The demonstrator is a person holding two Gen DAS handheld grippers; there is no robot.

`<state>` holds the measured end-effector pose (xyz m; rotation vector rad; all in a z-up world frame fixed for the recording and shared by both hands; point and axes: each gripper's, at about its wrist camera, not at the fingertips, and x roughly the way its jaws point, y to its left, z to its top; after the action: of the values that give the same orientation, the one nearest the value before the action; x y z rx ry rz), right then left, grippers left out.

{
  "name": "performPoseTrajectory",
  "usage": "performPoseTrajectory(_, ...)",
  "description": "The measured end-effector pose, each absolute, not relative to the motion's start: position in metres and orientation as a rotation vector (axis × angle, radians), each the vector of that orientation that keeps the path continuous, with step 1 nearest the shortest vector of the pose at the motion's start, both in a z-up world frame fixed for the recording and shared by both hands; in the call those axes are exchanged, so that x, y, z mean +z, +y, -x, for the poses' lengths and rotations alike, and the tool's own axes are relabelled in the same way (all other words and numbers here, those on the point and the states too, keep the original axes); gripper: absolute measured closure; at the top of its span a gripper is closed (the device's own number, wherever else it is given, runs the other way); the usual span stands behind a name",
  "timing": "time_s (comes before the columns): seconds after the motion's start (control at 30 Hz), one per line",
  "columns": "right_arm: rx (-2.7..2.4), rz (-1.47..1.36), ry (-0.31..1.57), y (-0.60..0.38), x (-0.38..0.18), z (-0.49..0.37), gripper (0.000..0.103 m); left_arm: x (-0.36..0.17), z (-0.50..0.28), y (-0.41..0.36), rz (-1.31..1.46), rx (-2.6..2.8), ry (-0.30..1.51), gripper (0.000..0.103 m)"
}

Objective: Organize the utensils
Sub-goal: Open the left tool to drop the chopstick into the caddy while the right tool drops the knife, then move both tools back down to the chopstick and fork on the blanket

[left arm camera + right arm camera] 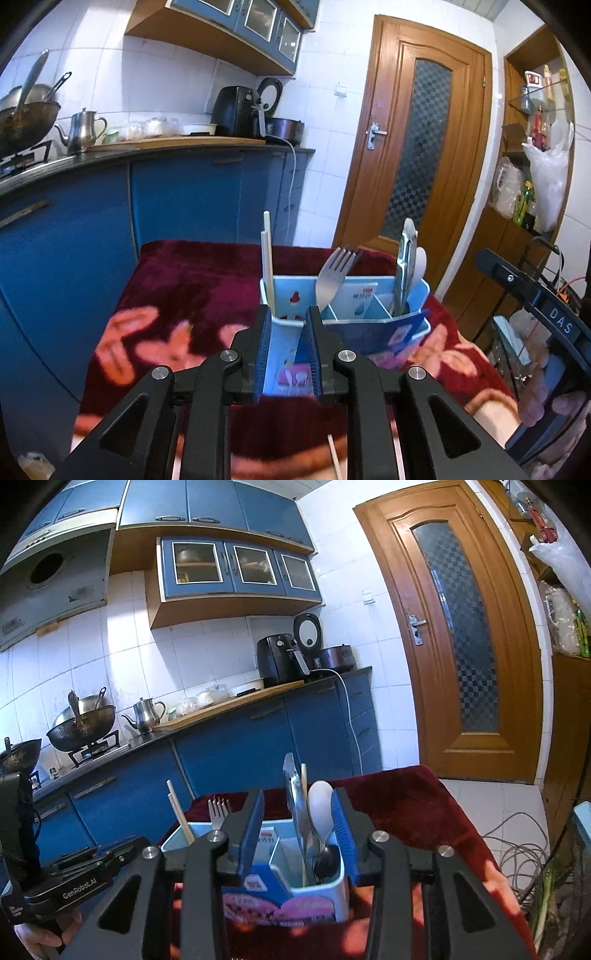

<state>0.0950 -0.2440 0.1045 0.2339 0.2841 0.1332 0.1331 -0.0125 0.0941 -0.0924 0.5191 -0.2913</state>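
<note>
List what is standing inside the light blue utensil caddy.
In the light blue plastic caddy: pale wooden chopsticks at its left end, a metal fork in the middle, metal tongs, a white spoon and a dark spoon at its right end. The walls hide the lower ends.

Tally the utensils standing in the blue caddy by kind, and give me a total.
Chopsticks: 2 in the left compartment, with what looks like one more at the right end
Fork: 1
Metal tongs: 1
White spoon: 1
Dark-bowled spoon or ladle: 1
Total: 7 in the caddy, if the right-end stick counts.
</note>
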Motion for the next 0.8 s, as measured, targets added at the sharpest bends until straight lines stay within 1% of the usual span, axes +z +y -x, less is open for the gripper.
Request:
performPoseTrajectory(0.43,0.093,-0.234,0.389,-0.244,0.1,-0.047,0.062,0.092,-0.093,-0.01,0.094,-0.309,0.604,0.084)
performPoseTrajectory(0.8,0.089,-0.278,0.51,-0.249,0.073,-0.02,0.059,0.067,-0.069,-0.015,0.091,-0.337,0.705,0.084)
